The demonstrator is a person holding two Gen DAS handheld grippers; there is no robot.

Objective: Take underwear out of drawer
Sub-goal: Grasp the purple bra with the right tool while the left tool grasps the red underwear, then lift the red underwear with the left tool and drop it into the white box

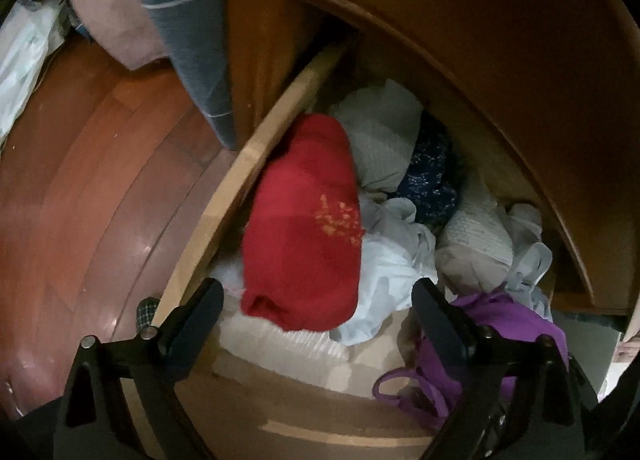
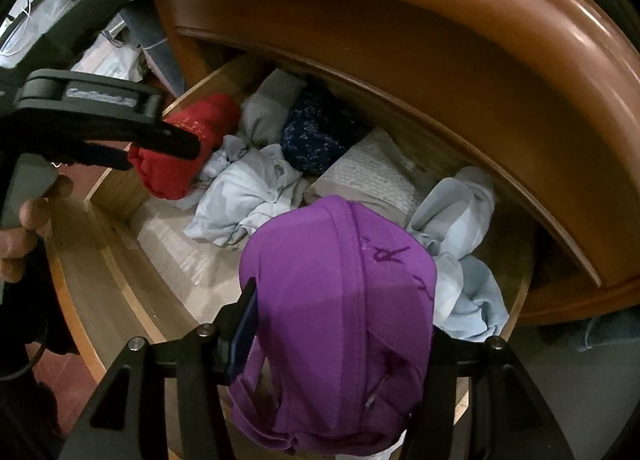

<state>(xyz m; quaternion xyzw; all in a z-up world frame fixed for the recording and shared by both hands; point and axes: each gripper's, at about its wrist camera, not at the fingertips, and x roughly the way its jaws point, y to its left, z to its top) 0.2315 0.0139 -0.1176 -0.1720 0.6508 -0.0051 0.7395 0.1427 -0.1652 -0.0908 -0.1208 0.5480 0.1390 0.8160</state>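
The wooden drawer [image 1: 248,156] [image 2: 120,260] stands pulled out, full of rolled garments. My left gripper [image 1: 316,292] [image 2: 164,156] points down into it, open, its fingers apart on either side of the near end of a red rolled garment [image 1: 300,220] [image 2: 192,128] without pressing on it. My right gripper [image 2: 340,324] is shut on purple underwear [image 2: 340,300] [image 1: 500,324], which drapes over the jaws above the drawer's front and hides the right finger.
Also in the drawer are a grey roll [image 1: 380,140], a navy floral piece [image 1: 432,176], pale blue cloth [image 1: 392,256] and a white patterned piece [image 1: 476,236]. The cabinet top [image 2: 400,40] overhangs the back. Red-brown wood floor [image 1: 80,180] and bedding [image 1: 180,20] lie to the left.
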